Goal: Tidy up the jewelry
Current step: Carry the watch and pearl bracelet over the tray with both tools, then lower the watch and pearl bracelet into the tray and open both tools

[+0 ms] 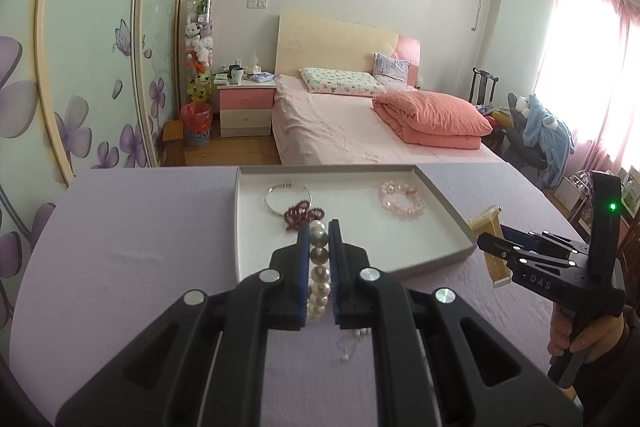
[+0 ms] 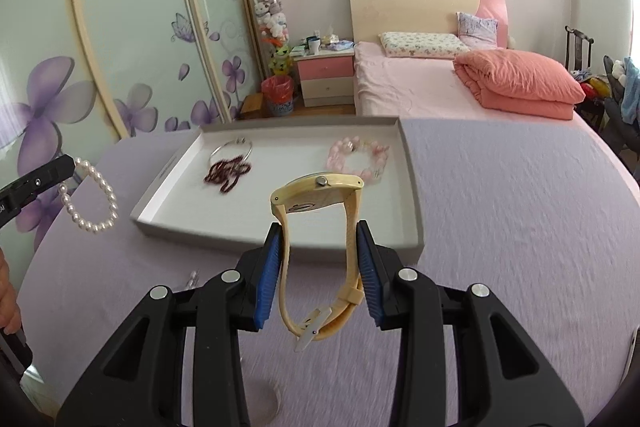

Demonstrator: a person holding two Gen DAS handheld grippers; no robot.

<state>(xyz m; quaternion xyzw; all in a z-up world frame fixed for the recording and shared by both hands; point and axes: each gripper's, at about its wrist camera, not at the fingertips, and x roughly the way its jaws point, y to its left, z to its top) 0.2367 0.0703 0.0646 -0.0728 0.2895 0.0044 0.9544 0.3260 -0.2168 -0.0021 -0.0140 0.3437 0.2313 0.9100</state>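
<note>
Left wrist view is showing the left gripper [image 1: 319, 229] pinching a pearl bracelet [image 1: 319, 269] between its blue pads [image 1: 304, 247], the beads running in a line down the gap between the fingers. The gripper is hanging above the near edge of the tray [image 1: 448, 205], a shallow white box lying on the purple cloth [image 1: 140, 251]. Inside the tray, a silver bangle [image 1: 287, 198] is lying toward the far left, a dark red bead string [image 1: 303, 216] is touching its near side, and a pink bead bracelet [image 1: 401, 200] is resting toward the far right, well apart from the other two. Just beyond the tray's right near corner, the right gripper [image 1: 494, 247] is holding a yellow watch [image 1: 490, 227]. In the right wrist view, the right gripper [image 2: 318, 233] is clamping the watch [image 2: 318, 187] by its strap, both pads [image 2: 269, 267] pressing the two sides of the loop, with the watch face pointing toward the tray [image 2: 412, 187] and the buckle end dangling below. The watch is hanging over the tray's near edge, in front of the pink bracelet [image 2: 358, 157]. To the left of the tray, the left gripper [image 2: 56, 163] is dangling the pearl bracelet [image 2: 92, 199] as an open ring above the cloth [image 2: 500, 207]. The bangle [image 2: 232, 151] and red string [image 2: 227, 171] are lying together at the tray's far left.
</note>
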